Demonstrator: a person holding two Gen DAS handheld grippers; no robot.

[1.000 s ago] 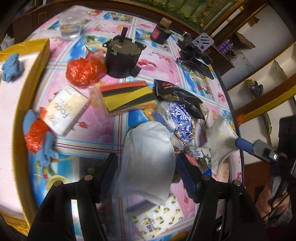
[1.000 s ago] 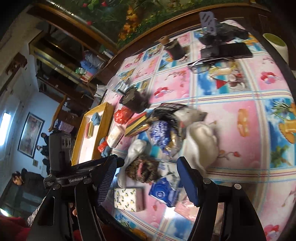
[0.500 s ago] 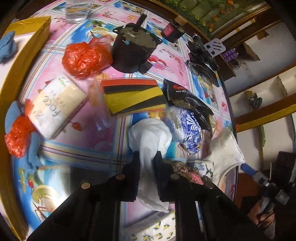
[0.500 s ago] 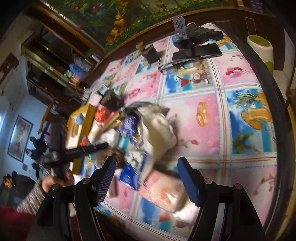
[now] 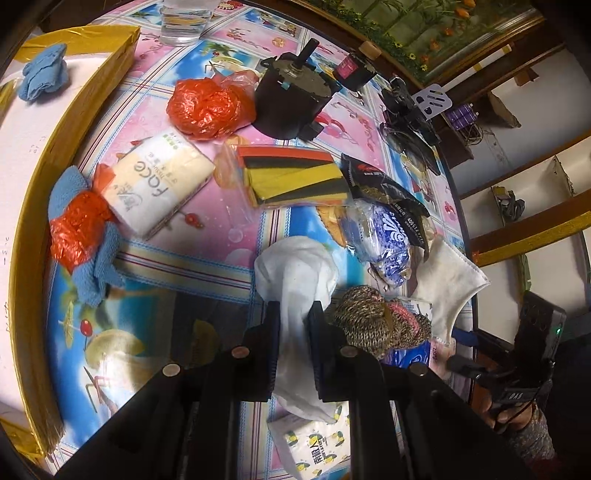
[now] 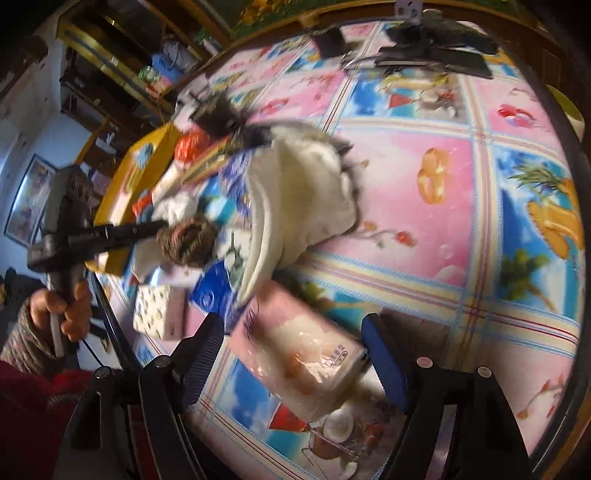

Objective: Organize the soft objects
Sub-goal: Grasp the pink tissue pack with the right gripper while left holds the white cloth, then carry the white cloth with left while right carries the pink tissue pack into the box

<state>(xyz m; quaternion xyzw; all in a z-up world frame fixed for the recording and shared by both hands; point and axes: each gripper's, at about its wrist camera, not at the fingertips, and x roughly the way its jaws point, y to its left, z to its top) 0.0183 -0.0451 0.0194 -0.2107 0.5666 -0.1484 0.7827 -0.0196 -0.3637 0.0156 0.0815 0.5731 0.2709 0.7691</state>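
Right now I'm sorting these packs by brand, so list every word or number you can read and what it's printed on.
"face" on the cream tissue pack, seen upside down.
"400 612 77..." partly legible on the black snack bag.
Chinese characters on the lemon-print tissue pack: too distorted to read surely.
Print on the pink tissue pack and lettering on the left gripper: too blurred.

Bare tablecloth [image 6: 424,206] right of the crowded soft-goods pile [image 6: 295,199].

lower part of the white cloth [image 5: 295,273] is hidden behind the closed fingers [image 5: 271,343] of the left gripper. right wrist view is motion-blurred; the pile's items cannot be told apart. glass [image 5: 184,18] is cut off by the top edge.
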